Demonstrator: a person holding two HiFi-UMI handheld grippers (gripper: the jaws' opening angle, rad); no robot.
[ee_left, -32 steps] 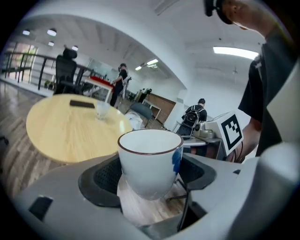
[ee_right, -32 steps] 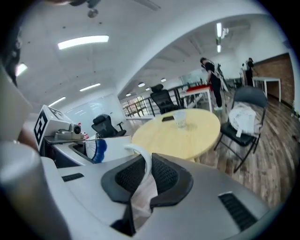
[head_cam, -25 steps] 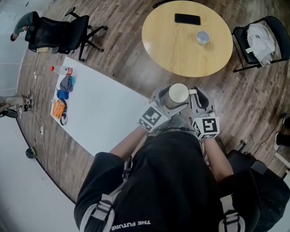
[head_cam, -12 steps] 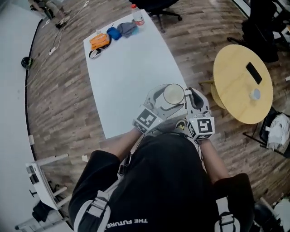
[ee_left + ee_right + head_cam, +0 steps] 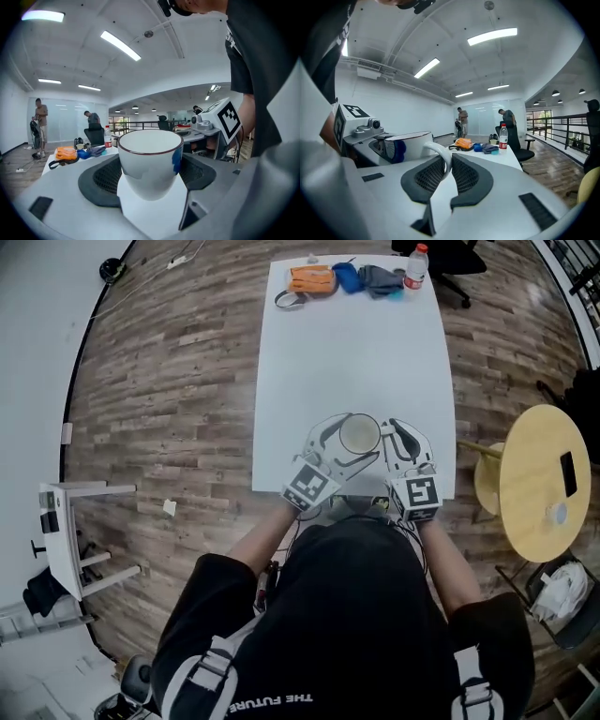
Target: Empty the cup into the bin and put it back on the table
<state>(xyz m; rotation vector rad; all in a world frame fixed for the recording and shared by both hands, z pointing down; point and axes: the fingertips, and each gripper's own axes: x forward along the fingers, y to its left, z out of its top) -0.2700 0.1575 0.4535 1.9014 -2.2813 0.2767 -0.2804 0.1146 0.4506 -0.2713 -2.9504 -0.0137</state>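
**Item: cup** (image 5: 150, 161). White mug with a thin dark-red rim line and a blue mark on one side. It is upright and carried over the near end of the white surface (image 5: 352, 352), close in front of the person. From above the inside looks bare, so emptying is probably done and setting down is the step in hand. No bin is in view.

**Left hand-held gripper** (image 5: 339, 448). Its jaws are clamped on the cup's body, one mesh pad on each side.

**Right hand-held gripper** (image 5: 446, 172). Its jaws are pinched together on the handle (image 5: 440, 152), which stands between the two pads.

**Handling note.**
- Keep the rim level and lower both grippers together, so the handle pinch does not twist against the body grip.
- Seat the base well in from the near edge.
- Part the handle jaws first, then the body jaws.
- Draw both grippers back without knocking the cup.

**Other items on the surface, far end, well apart from the cup.**
- Orange pouch (image 5: 311, 278)
- Blue pouch (image 5: 345, 276)
- Grey cloth (image 5: 380, 280)
- Water bottle (image 5: 415, 266) with a red cap

**Beside the surface.** A round yellow table (image 5: 530, 456) carries a dark phone (image 5: 568, 473).

**Writing.**
- "THE FUTURE" is printed on the person's black top (image 5: 267, 702).
- The bottle label is too small to read.
- The marker cubes bear black-and-white squares only.
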